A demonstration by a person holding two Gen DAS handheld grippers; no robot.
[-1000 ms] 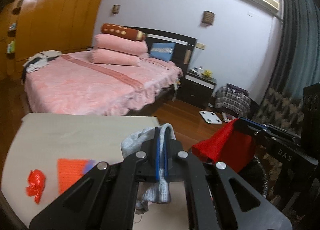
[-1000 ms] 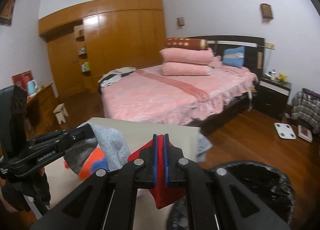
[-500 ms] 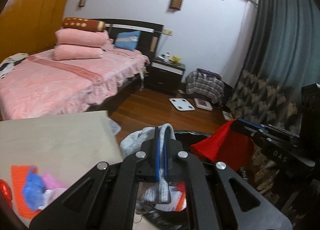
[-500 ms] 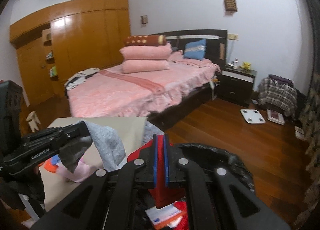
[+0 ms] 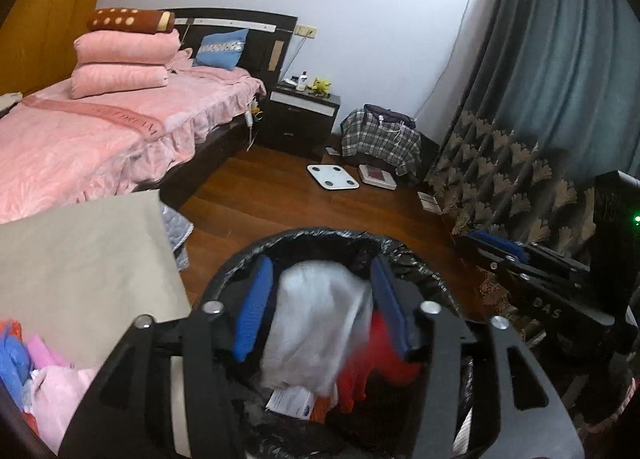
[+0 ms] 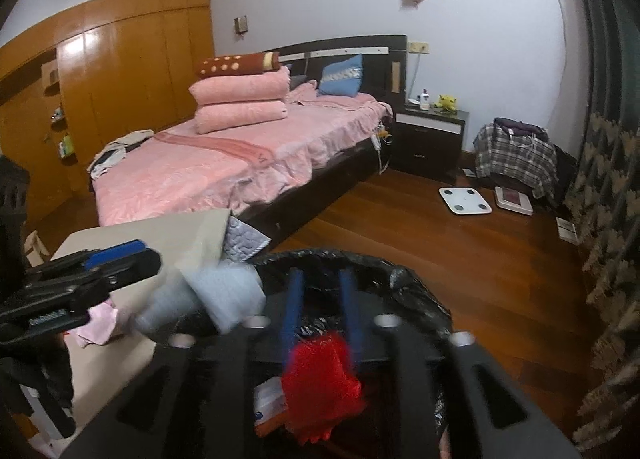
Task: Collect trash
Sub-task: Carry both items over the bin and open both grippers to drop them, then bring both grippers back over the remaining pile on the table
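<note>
Over the black-lined trash bin (image 5: 320, 237), both grippers have just been opening: the left gripper (image 5: 322, 301), jaws spread, has a blurred pale grey cloth (image 5: 316, 323) loose between its pads, while at its 3 o'clock the right gripper (image 6: 320, 307), jaws parted, has a red cloth (image 6: 320, 383) below its fingers.

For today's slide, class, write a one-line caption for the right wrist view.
Right gripper, jaws just opened, drops a red scrap into the black-lined bin.
</note>
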